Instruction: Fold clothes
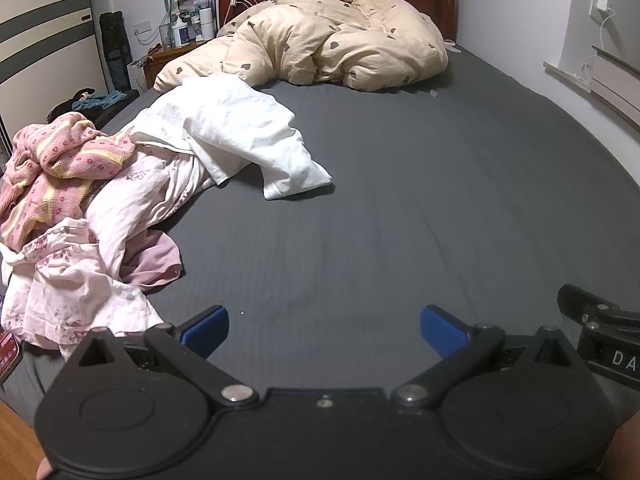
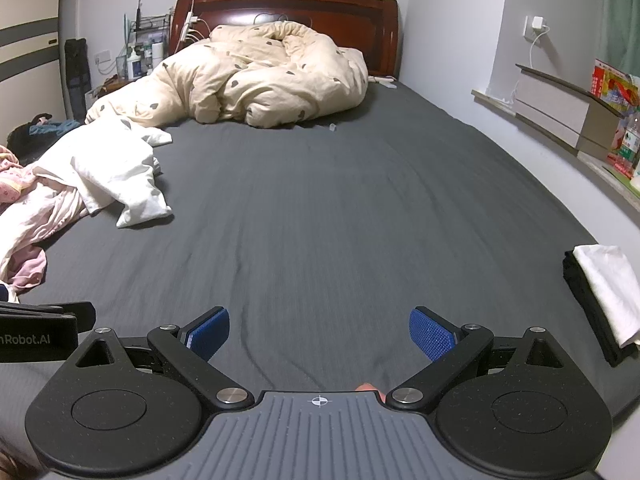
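Note:
A heap of unfolded clothes lies on the left of the grey bed sheet (image 1: 400,200): a white garment (image 1: 236,132), a pink and yellow knit (image 1: 60,168), pale pink floral pieces (image 1: 76,280) and a mauve piece (image 1: 156,260). The white garment also shows in the right wrist view (image 2: 116,176). My left gripper (image 1: 324,332) is open and empty, low over the sheet just right of the heap. My right gripper (image 2: 320,332) is open and empty over bare sheet. A folded stack, white cloth (image 2: 608,284) on black (image 2: 588,304), lies at the right.
A beige duvet with heart print (image 1: 340,36) is bunched at the wooden headboard (image 2: 288,4). A bedside table with bottles (image 1: 180,36) stands far left. A window ledge with boxes (image 2: 568,112) runs along the right wall. A phone (image 1: 8,352) lies at the left edge.

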